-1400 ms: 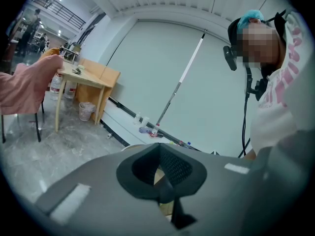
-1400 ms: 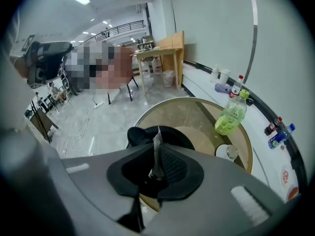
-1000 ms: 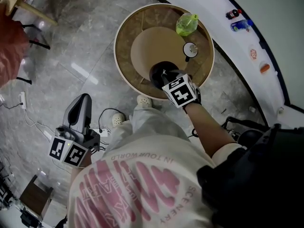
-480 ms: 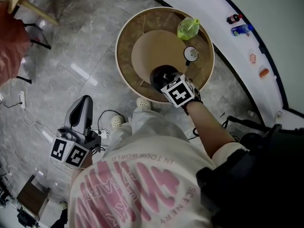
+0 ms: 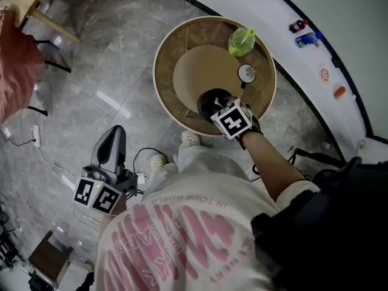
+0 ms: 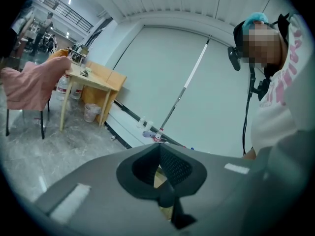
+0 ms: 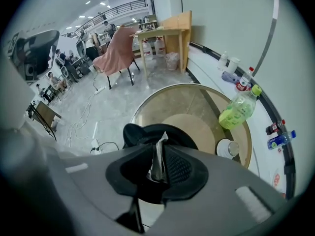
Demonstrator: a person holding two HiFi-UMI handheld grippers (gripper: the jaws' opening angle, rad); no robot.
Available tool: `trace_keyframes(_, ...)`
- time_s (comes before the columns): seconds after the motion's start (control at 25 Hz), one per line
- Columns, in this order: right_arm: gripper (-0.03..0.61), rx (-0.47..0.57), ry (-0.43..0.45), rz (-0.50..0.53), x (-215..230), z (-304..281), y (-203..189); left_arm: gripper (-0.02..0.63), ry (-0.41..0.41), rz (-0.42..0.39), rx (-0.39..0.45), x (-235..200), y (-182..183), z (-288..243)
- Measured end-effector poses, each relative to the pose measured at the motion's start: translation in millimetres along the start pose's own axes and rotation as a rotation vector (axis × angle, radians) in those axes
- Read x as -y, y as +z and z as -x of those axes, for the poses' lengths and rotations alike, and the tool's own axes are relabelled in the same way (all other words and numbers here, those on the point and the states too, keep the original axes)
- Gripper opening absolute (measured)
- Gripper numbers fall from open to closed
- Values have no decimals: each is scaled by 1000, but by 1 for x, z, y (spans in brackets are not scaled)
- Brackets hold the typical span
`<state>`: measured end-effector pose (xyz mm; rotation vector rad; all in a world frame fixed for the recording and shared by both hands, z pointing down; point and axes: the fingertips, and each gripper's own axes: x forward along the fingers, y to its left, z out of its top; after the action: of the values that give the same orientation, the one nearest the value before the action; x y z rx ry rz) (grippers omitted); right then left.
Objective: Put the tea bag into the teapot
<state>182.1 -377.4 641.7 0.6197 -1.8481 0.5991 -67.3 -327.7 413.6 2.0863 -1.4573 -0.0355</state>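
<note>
While the right gripper hangs over the teapot, its jaws are opening with the tea bag between them. The bag stands upright and thin, its top corner poking past the tips. To release it well, I judge the jaws should part only with the bag straight above the pot's dark mouth, and low. So light a thing (it may cling to one pad) should then drop inside, not drift onto the table; a small shake could free it if it sticks. In the right gripper view the bag sits at the frame's centre, with the black pot just behind and below the tips, its rim showing to the upper left of the jaws. In the head view the gripper covers the pot's lower right, so whether the mouth lies exactly under the bag cannot be told. The left gripper, at lower left, hangs well away from the table, jaws together on nothing.
</note>
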Motion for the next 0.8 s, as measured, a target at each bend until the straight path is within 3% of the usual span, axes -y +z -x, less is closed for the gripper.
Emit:
trace_keyframes(0.28, 132, 37, 17, -116, 0, 8, 2, 18, -33, -22, 9, 2, 2, 4)
trace_keyframes(0.8, 121, 220, -8, -539, -7, 51, 7, 17, -118, -80, -1, -2, 13, 46)
